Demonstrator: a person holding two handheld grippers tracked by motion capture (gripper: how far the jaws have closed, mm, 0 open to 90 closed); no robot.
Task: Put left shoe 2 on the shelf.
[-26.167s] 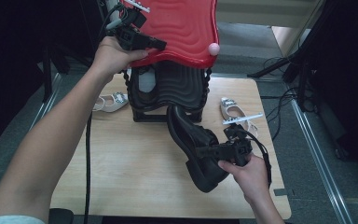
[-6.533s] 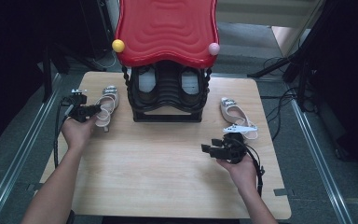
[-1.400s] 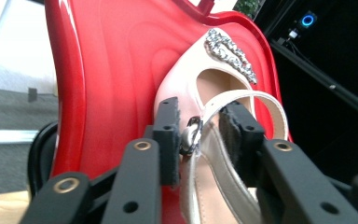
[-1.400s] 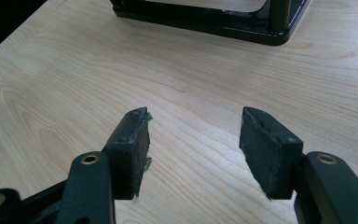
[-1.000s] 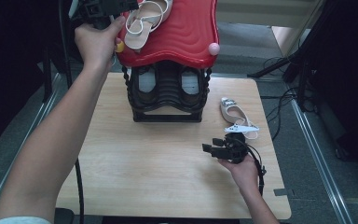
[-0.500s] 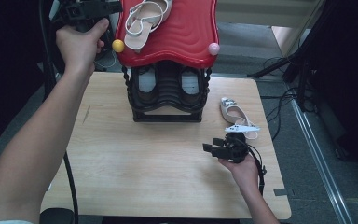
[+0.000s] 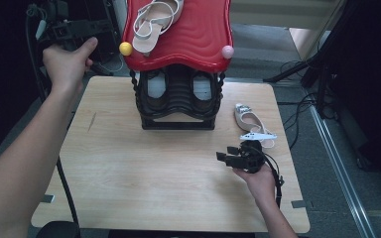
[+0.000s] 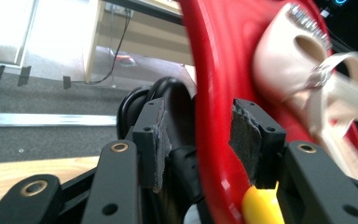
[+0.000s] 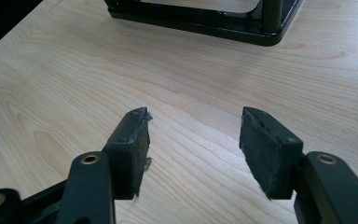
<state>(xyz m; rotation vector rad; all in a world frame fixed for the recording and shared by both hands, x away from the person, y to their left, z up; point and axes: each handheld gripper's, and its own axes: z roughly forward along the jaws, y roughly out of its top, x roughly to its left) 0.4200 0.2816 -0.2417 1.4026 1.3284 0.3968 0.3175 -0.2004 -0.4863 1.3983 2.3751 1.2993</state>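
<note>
On the glossy red wavy-topped shoe rack (image 7: pixel 198 34), at 11 o'clock: beige strappy high-heeled sandal (image 7: pixel 151 20), released. Left gripper (image 7: pixel 67 30) at 10 o'clock, jaws just opening, empty; right gripper (image 7: pixel 238 157) at 4 o'clock, wide, empty, over pale wooden table (image 7: pixel 129 168).

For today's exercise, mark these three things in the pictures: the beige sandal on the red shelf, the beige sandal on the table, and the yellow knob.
sandal on the red shelf (image 7: pixel 155 21), high view, its straps.
sandal on the table (image 7: pixel 248 118), high view, its insole.
yellow knob (image 7: pixel 125 48), high view, middle of the ball.
</note>
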